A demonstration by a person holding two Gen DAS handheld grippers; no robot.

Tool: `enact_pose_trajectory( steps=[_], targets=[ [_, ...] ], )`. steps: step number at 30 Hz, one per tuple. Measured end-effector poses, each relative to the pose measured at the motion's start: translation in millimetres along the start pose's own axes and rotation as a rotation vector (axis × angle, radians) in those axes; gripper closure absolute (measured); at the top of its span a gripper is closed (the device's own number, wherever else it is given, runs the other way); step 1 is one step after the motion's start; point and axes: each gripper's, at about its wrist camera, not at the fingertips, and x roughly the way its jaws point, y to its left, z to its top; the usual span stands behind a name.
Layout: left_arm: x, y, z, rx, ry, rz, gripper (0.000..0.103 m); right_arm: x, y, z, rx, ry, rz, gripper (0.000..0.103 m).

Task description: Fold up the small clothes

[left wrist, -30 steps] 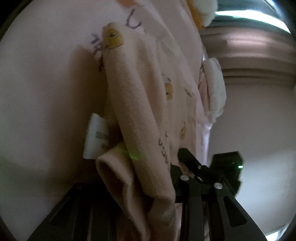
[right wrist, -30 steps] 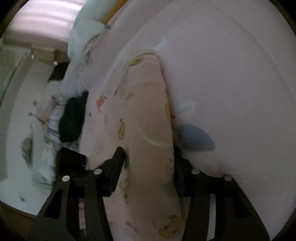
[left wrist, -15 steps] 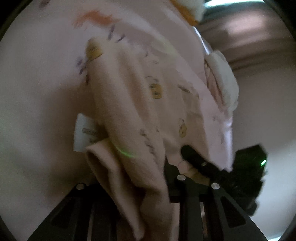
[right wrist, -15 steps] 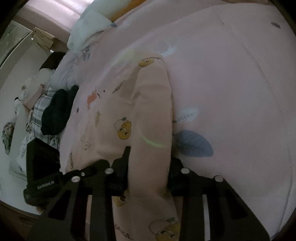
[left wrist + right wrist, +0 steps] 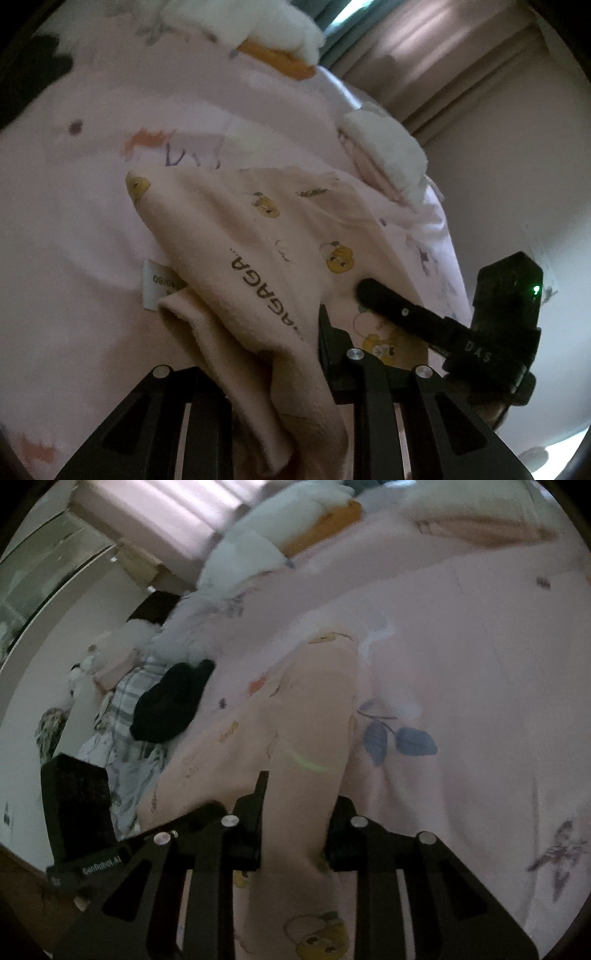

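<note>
A small beige garment [image 5: 258,258] with yellow cartoon prints and brown lettering lies on a pink bedspread [image 5: 74,221]. My left gripper [image 5: 266,354] is shut on a folded edge of it near a white size label [image 5: 157,282]. My right gripper [image 5: 295,812] is shut on another fold of the same garment [image 5: 314,709], which stretches away from the jaws over the bed. The right gripper's black body [image 5: 506,321] with a green light shows at the right of the left wrist view.
A pile of clothes, with a black item [image 5: 170,701] and plaid fabric [image 5: 125,694], lies at the bed's left side. White and orange bedding [image 5: 273,40] sits at the far end. A white fluffy item [image 5: 388,151] lies near the bed's right edge. Folded beige clothes [image 5: 480,524] are far right.
Both grippers have carried the held fold across the garment and lowered toward the bed. The garment now lies flatter and wider in the left wrist view.
</note>
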Motion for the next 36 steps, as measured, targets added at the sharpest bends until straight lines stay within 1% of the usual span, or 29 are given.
enact_pose_trajectory(
  steps=[2,5,9,11,13,16,19,21,23,25,26,28,30,33,35,36],
  targets=[
    [-12,-20,0,0.03,-0.026,0.006,0.082,-13,9,2,-0.024,-0.015,0.001,0.078],
    [-26,-47,0,0.049,-0.049,-0.017,0.082,-38,18,5,-0.056,-0.054,0.012,0.078],
    [-42,-81,-3,0.074,-0.059,-0.04,0.082,-81,24,6,-0.065,-0.106,0.03,0.078],
    [-49,-101,-10,0.093,-0.066,-0.039,0.082,-101,29,6,-0.103,-0.129,0.018,0.078],
    [-50,-107,-20,0.08,-0.058,-0.049,0.082,-119,29,3,-0.133,-0.131,-0.008,0.078],
    [-52,-113,-38,0.093,-0.071,-0.081,0.082,-136,24,-9,-0.152,-0.141,-0.008,0.078],
    [-52,-119,-54,0.125,-0.075,-0.078,0.082,-147,14,-24,-0.141,-0.153,0.007,0.078],
    [-48,-121,-61,0.157,-0.092,-0.068,0.082,-148,9,-32,-0.131,-0.152,0.01,0.078],
    [-39,-116,-71,0.185,-0.093,-0.059,0.082,-147,2,-43,-0.123,-0.16,0.005,0.078],
    [-26,-104,-80,0.173,-0.073,-0.065,0.082,-143,-2,-53,-0.12,-0.159,-0.005,0.078],
    [-12,-93,-86,0.156,-0.049,-0.063,0.082,-138,-7,-58,-0.112,-0.149,-0.015,0.078],
    [5,-78,-93,0.158,-0.022,-0.059,0.082,-125,-19,-70,-0.103,-0.136,-0.023,0.078],
    [31,-61,-105,0.181,0.014,-0.035,0.082,-106,-33,-83,-0.112,-0.111,-0.048,0.078],
    [63,-35,-118,0.148,0.069,-0.02,0.082,-73,-62,-102,-0.081,-0.051,-0.073,0.078],
    [75,-20,-127,0.128,0.073,-0.023,0.08,-53,-81,-111,-0.034,-0.018,-0.081,0.076],
    [75,-14,-128,0.122,0.053,-0.041,0.074,-45,-89,-116,-0.021,-0.009,-0.088,0.076]
  ],
)
